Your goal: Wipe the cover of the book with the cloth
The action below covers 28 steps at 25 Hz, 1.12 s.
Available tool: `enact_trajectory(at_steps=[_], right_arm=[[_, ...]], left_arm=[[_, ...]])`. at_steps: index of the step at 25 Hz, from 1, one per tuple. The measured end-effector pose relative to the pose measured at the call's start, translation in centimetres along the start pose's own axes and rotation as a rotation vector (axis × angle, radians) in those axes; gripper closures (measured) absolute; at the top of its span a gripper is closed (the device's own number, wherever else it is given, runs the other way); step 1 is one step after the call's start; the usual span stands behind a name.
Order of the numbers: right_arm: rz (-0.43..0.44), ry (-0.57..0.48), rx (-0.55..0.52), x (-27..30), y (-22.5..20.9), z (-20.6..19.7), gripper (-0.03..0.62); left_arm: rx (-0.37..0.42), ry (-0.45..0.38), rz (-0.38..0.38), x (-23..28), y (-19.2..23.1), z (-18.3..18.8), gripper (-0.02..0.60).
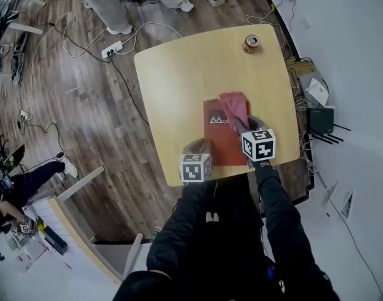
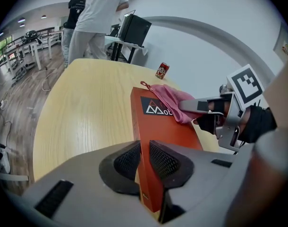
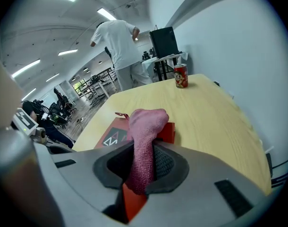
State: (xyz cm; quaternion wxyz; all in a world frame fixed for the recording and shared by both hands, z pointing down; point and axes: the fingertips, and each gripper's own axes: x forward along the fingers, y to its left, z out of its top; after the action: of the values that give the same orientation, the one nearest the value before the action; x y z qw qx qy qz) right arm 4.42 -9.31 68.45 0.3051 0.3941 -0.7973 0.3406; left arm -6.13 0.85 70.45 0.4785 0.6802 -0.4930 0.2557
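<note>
Clamped shut, the left gripper (image 2: 145, 162) pinches the near left corner of the book (image 2: 165, 126), whose thin edge runs straight between the two black ribbed pads (image 2: 165, 161). From the head view, this gripper (image 1: 201, 149) sits at the book's (image 1: 218, 142) near left end, close to the table's (image 1: 191, 74) front edge. The red-orange cover, with a dark panel and white lettering, stretches away from the jaws toward the middle of the light wooden top. Whether the gripped corner is raised off the wood cannot be told.

The right gripper (image 3: 143, 167) is closed on the cloth (image 3: 145, 126), a pink towel-like piece that passes up between its pads and bunches into a rounded lump just ahead of them. That lump rests on the far right part of the cover (image 3: 111, 137), and a strip of red shows beneath the jaws. In the head view the cloth (image 1: 234, 108) covers the book's far right corner, with the right gripper (image 1: 245, 126) at the book's right side, and in the left gripper view the pink folds (image 2: 170, 97) overlap the lettering's end.

Both arms, in black sleeves, reach forward from the body side by side, the right forearm (image 1: 271, 193) nearly straight and the left sleeve (image 1: 182, 221) bent inward.

Well apart, a red can (image 1: 250, 42) stands upright near the table's far right corner. A standing person (image 3: 118, 39) in a white top is on the wooden floor beyond the table.
</note>
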Motion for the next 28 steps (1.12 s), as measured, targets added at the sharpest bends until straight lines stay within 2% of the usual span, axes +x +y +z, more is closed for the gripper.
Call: enact_trajectory(at_steps=[8, 13, 19, 24, 28], right_arm=[[-0.043, -0.005, 0.006, -2.0, -2.9, -0.8, 0.511], [-0.039, -0.045, -0.006, -3.8, -2.4, 0.3, 0.511], [0.089, -0.098, -0.058, -4.4, 3.2, 2.5, 0.511], [0.205, -0.067, -0.09, -2.4, 8.2, 1.5, 0.511], [0.254, -0.023, -0.1, -1.0, 10.2, 0.0, 0.511]], left_arm=[[-0.004, 0.004, 0.016, 0.0, -0.1, -0.2, 0.497], [-0.005, 0.008, 0.017, 0.0, -0.3, -0.3, 0.497], [-0.008, 0.011, 0.016, -0.1, -0.3, -0.3, 0.497], [-0.004, 0.007, 0.008, -0.1, -0.3, -0.1, 0.497], [-0.004, 0.007, 0.007, -0.1, -0.1, -0.2, 0.497]])
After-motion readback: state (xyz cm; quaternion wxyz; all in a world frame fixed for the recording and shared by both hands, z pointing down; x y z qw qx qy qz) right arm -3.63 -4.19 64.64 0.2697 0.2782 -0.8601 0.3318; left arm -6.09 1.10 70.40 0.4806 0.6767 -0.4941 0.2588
